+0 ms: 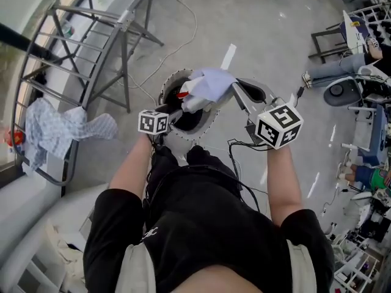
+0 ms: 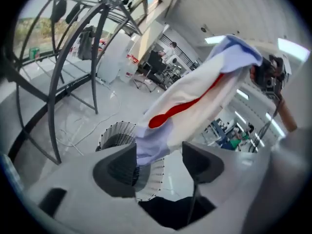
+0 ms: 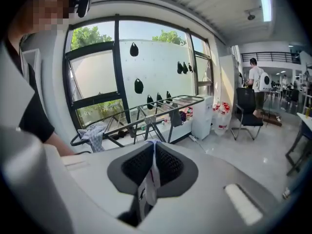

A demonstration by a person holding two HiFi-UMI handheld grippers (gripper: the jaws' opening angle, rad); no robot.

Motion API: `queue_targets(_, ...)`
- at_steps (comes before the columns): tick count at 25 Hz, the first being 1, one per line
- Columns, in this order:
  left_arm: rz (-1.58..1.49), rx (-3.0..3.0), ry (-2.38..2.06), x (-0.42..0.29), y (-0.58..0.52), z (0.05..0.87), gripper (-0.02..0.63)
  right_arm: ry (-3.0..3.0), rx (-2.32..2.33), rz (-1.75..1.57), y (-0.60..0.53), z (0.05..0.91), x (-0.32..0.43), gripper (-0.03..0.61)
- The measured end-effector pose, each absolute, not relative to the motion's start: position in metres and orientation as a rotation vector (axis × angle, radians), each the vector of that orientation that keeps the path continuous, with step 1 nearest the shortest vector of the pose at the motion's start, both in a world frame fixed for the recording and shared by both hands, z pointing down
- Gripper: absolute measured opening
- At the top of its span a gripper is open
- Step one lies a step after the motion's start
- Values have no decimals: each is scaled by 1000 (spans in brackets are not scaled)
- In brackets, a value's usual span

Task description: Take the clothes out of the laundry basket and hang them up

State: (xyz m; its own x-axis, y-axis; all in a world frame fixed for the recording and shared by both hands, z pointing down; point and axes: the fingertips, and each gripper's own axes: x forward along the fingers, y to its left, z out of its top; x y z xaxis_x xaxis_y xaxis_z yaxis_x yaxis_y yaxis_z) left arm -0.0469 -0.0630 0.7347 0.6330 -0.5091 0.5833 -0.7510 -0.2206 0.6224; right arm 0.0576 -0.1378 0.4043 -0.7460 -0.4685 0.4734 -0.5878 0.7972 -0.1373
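Observation:
A white and pale lilac garment [image 1: 209, 83] with a red patch hangs in the air above the round mesh laundry basket [image 1: 201, 124]. My right gripper [image 1: 232, 86] is shut on its upper edge; in the right gripper view a thin fold of the cloth [image 3: 152, 172] sits pinched between the pads. My left gripper [image 1: 174, 113] is lower, over the basket, and open. In the left gripper view the garment's [image 2: 195, 96] lower end dangles between the wide jaws of the left gripper [image 2: 158, 162], brushing the left pad [image 2: 127, 165]. The basket [image 2: 114, 133] shows below.
A metal drying rack [image 1: 79, 47] stands to the upper left, with a blue checked cloth [image 1: 55, 130] draped on its near rail. Cables [image 1: 183, 23] trail over the floor. Desks, chairs and equipment [image 1: 360, 72] crowd the right side. The rack [image 3: 161, 105] stands by tall windows.

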Motion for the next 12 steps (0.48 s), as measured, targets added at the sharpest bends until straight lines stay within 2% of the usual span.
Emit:
queue_targets(3,287,1833,-1042,-56,-90,733,296,-2621,830,369,-141,364,71,25)
queue_targets(9,477,2129,-999,-41,-131,701,308,-2696,863,313,-119,316,72,25)
queue_targets(11,497,2209,-990,-34,-141,686,270,-2712,848,304,-110,308,69,25)
queue_targets(12,509,2243,-988,-29,-147,678,202,-2716,845,305,-110,305,72,25)
